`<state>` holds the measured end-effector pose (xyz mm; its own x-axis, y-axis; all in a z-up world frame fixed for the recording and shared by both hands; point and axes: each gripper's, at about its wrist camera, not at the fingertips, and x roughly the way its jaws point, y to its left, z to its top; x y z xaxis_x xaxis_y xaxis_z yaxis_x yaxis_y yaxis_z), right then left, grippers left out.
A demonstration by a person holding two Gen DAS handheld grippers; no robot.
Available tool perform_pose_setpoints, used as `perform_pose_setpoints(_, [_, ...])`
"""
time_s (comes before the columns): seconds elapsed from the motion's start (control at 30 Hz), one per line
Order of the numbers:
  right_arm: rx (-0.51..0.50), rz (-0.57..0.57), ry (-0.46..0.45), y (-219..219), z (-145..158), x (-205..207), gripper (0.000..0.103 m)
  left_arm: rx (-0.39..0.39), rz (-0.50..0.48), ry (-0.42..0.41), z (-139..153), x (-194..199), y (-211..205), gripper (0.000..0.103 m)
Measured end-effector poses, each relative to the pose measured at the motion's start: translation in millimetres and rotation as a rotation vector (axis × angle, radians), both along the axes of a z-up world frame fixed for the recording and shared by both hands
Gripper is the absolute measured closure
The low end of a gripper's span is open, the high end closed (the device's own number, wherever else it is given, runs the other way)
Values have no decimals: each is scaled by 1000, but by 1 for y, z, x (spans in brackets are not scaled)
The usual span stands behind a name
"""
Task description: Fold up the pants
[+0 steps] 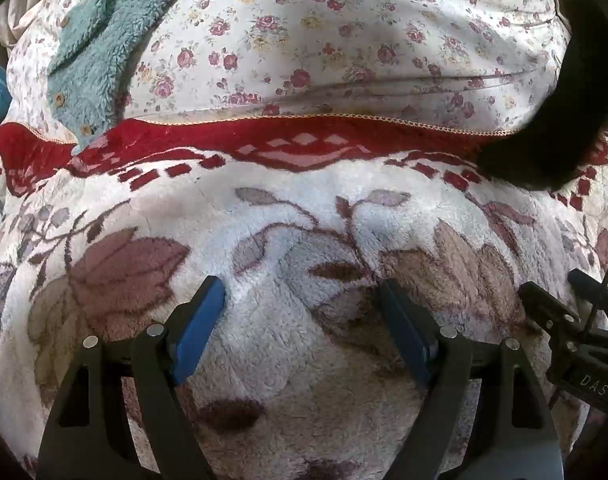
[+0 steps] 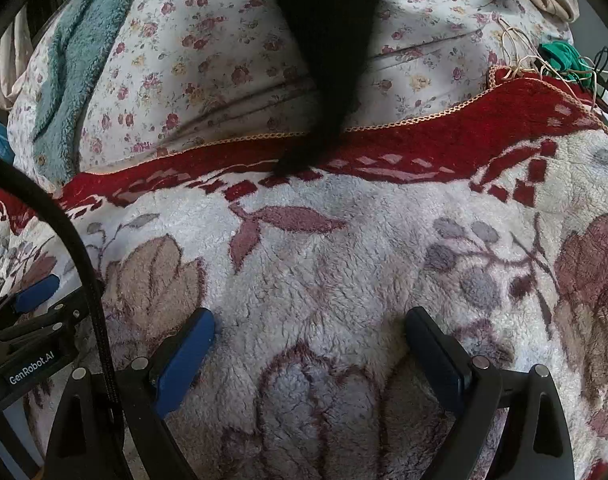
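Here, noted: left gripper [image 1: 304,292] with jaws spread wide, nothing between the blue pads [image 1: 200,320], poised over the fleece blanket [image 1: 304,216]. Observed likewise for the right gripper [image 2: 309,320]: jaws fully apart, empty, tilted downward toward the same blanket, no cloth caught on either finger. Seen at the near left edge of the right wrist view: the left gripper's body and one blue pad, just beside the right tool. Seen at the near right edge of the left wrist view: part of the right gripper's black frame.

Found the black pants [image 2: 327,60] well beyond both tools, lying on the flowered sheet [image 2: 208,56] at the far side and reaching down across the blanket's red border [image 2: 423,144], the narrow end resting on the red band. In the left wrist view, same pants [image 1: 543,140] located at the far right, curving along the edge of the picture; untouched by either gripper. Could not tell from either view how the rest of the garment lay.

Recorded also: a teal fleece garment [image 1: 100,40] with buttons at the far left on the sheet, overlapping the red border slightly. Recorded at the far right: tangled pale cords [image 2: 519,48] beside a green item [image 2: 559,56], too small to identify.
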<state>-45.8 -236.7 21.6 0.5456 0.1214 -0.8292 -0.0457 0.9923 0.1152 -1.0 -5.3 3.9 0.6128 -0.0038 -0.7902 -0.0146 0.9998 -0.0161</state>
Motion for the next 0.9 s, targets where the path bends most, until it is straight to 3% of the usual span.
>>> perform_pose_setpoints(0.23, [0, 0, 0, 0, 0, 0, 8, -35, 0, 3, -2, 0, 7, 22])
perform_pose_setpoints(0.9, [-1, 0, 0, 0, 0, 0, 8, -9, 0, 6, -2, 2, 5, 22])
